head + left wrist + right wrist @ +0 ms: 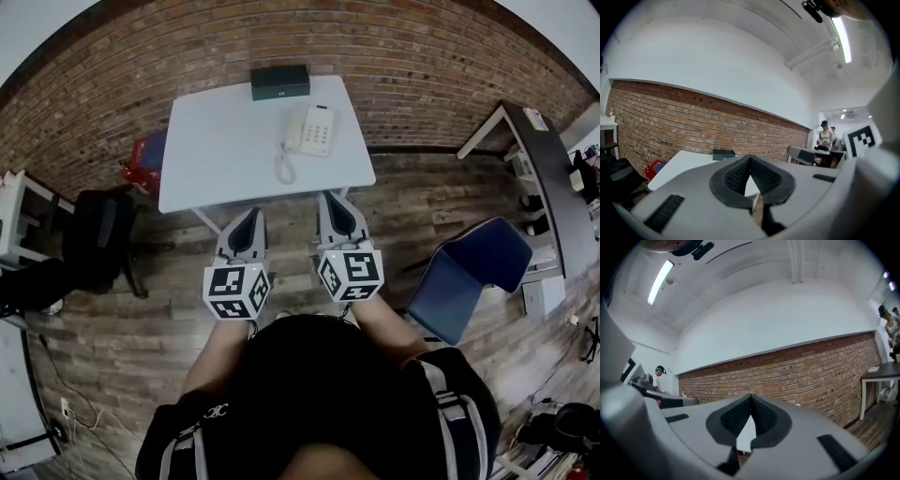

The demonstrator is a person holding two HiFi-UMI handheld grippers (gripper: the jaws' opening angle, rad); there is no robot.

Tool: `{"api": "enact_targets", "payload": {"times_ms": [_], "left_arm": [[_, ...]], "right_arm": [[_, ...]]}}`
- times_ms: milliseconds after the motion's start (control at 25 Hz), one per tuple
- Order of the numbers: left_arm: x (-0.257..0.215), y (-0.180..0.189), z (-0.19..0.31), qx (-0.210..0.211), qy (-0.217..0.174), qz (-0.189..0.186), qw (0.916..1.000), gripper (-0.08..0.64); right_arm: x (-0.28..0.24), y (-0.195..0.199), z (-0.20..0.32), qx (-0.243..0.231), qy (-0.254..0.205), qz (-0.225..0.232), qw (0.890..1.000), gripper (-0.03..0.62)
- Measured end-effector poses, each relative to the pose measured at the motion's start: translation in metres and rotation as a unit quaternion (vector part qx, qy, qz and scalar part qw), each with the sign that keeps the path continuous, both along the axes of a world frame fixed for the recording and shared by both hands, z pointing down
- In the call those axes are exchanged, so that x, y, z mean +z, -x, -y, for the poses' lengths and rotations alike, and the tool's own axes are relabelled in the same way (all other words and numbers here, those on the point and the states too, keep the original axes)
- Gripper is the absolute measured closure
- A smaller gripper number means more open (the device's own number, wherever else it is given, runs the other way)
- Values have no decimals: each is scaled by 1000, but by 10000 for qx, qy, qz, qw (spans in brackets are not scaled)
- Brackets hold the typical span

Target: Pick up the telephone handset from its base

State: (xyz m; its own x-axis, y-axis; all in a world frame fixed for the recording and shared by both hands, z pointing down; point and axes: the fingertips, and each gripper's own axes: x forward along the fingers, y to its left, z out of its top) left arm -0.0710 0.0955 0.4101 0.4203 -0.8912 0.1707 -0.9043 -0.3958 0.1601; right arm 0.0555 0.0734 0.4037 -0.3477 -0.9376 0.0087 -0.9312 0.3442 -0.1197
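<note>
White table (225,150) is carrying the cream handset (294,131), which is lying on the left side of its base (321,129), near the far edge beside a dark box (279,82). Left gripper (250,216) and right gripper (336,200) are hovering just short of the table's near edge. Both pairs of jaws are pressing together on nothing.

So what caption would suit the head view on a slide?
Left gripper and right gripper, jaws shut, held short of the table, handset resting on its base.
</note>
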Motion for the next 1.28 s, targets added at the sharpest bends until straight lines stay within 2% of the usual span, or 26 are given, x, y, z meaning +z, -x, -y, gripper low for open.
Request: {"api": "enact_targets", "payload": {"times_ms": [160, 680, 1280], "left_arm": [[0, 12, -2, 72, -34, -24, 10000, 558], [9, 40, -3, 211, -23, -60, 9998, 558], [10, 51, 58, 122, -133, -19, 9998, 558]], "right_arm": [[-1, 16, -6, 42, -93, -207, 9997, 595], [5, 48, -7, 125, -111, -203, 9997, 595], [5, 55, 66, 148, -188, -112, 9997, 595]]}}
